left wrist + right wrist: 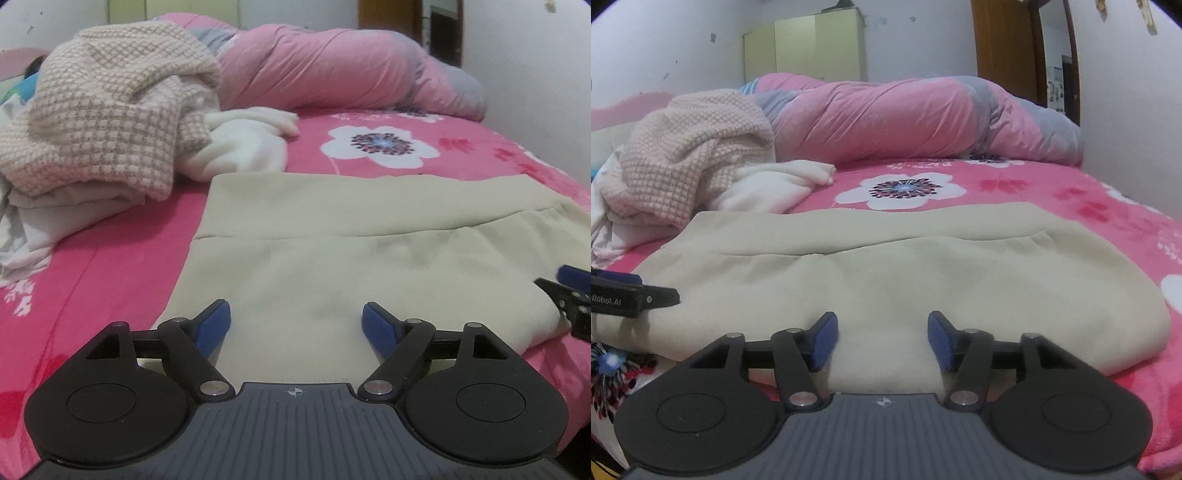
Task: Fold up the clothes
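A pale beige garment [351, 258] lies flat on the pink flowered bed sheet [110, 266], with a fold line running across it. My left gripper [295, 325] hangs open over its near left part, blue pads wide apart and nothing pinched between them. The right gripper's tip [572, 302] shows at the garment's right edge. In the right wrist view the same garment [886, 266] fills the middle. My right gripper [882, 338] stands open above its near edge, holding nothing. The left gripper [628, 295] pokes in from the left.
A heap of unfolded clothes sits at the back left: a pink-and-white knit sweater [110, 122] on top of white garments [240, 147]. A rolled pink and grey duvet [332, 70] lies along the far side. Behind it are a wardrobe [805, 48] and a wooden door [1004, 48].
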`<state>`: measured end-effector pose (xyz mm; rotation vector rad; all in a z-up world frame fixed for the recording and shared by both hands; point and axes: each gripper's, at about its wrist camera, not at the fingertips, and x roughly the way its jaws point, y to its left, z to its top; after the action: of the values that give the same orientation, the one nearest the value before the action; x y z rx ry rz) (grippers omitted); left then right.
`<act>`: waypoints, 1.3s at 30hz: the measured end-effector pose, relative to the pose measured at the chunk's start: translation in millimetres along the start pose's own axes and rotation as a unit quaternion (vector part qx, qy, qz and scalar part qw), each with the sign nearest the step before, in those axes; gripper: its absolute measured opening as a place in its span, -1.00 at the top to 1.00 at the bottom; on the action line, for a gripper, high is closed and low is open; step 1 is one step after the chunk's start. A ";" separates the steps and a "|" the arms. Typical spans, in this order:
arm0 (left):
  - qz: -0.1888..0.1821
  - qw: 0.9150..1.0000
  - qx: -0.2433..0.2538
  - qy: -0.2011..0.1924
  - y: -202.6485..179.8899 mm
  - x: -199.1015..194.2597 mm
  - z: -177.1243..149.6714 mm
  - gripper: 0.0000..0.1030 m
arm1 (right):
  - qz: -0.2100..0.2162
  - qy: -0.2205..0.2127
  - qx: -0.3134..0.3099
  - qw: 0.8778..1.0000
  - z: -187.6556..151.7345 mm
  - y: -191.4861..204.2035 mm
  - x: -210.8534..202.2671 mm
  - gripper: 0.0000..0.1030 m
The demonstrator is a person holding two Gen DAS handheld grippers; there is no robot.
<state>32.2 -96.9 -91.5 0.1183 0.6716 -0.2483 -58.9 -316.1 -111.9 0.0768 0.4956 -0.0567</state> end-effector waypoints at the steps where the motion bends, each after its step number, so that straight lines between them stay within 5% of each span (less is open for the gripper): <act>1: 0.008 1.000 -0.006 0.006 -0.5 0.1 2.2 -0.64 | -0.001 0.001 0.002 1.000 0.9 1.0 -0.5 -0.21; 11: 0.036 0.998 -0.031 0.040 -5.0 3.5 14.4 -0.83 | -0.012 0.023 0.018 0.999 13.2 2.9 -0.1 -0.57; 20: 0.035 0.996 -0.055 0.062 0.9 11.5 16.9 -1.00 | -0.010 0.037 0.016 0.999 18.0 0.2 3.6 -0.68; 31: 0.013 0.997 -0.057 0.042 6.2 10.7 12.3 -1.00 | -0.030 0.038 0.005 0.999 21.2 6.6 7.4 -0.80; 39: -0.015 0.998 -0.066 0.004 16.1 -7.5 14.6 -1.00 | -0.085 0.026 -0.041 0.995 23.4 19.6 2.3 -0.86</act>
<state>39.6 -82.6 -75.0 -0.0169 0.6953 -0.2328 -44.4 -298.7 -91.3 -0.0442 0.5550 -0.2014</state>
